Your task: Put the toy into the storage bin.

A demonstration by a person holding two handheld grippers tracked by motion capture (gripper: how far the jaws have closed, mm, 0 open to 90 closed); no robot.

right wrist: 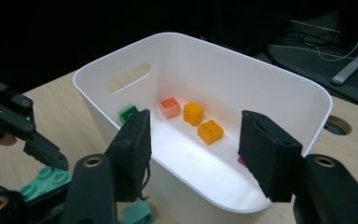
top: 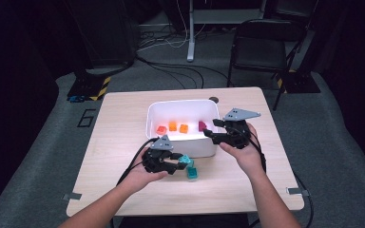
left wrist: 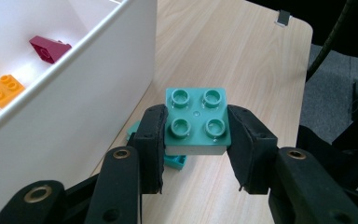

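Observation:
My left gripper is shut on a teal four-stud brick, gripped by its two sides and held a little above the wooden table. A second teal brick lies on the table just below it, close to the white bin's front wall. My right gripper hovers open over the bin's front right corner with nothing between its jaws. Inside the bin lie a salmon brick, two orange bricks, a green brick and a magenta brick.
The bin stands at the middle of the table, with bare wood to its left and right. A round cable hole sits behind the bin. A black folding chair and floor cables lie beyond the table's far edge.

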